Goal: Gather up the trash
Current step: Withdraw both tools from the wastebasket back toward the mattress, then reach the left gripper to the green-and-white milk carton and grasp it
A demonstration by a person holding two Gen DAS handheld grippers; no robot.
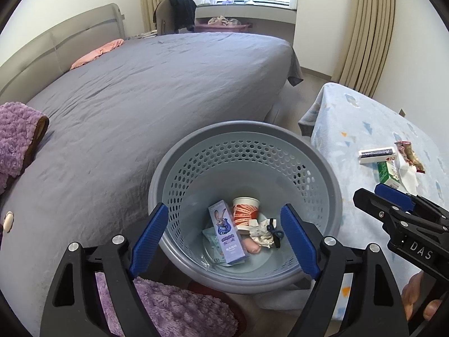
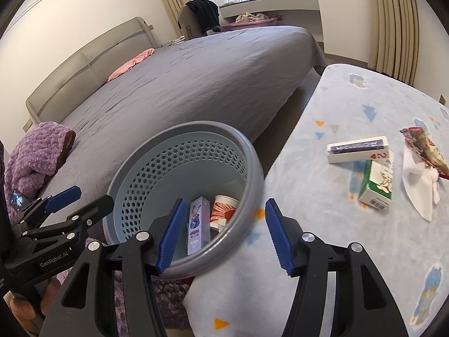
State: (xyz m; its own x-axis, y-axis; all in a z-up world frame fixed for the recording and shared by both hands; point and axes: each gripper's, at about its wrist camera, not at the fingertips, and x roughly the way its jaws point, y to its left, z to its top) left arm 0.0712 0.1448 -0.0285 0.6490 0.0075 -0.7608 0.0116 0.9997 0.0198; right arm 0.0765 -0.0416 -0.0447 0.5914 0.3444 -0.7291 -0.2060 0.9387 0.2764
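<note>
Grey perforated bin (image 1: 322, 174), purple box (image 1: 227, 233), paper cup (image 1: 244, 210), crumpled paper (image 1: 262, 234) inside

We count one bin (image 1: 334, 196), one cup (image 1: 245, 210) and one purple box (image 1: 226, 233) inside; on the counter (image 2: 350, 106), two boxes (image 2: 357, 148) (image 2: 377, 185), one wrapper (image 2: 429, 151).

1. Waste basket (image 1: 244, 146) stands lower centre of the left wrist view, between bed (image 1: 157, 90) at left and table (image 1: 364, 129) at right.
2. In the basket: carton (image 1: 227, 233), cup (image 1: 244, 210), crumpled paper (image 1: 262, 231).
3. On the table, right edge: card box (image 2: 357, 148), small carton (image 2: 377, 185), tissue (image 2: 418, 188), apparently a wrapper (image 2: 426, 148) behind.
</note>
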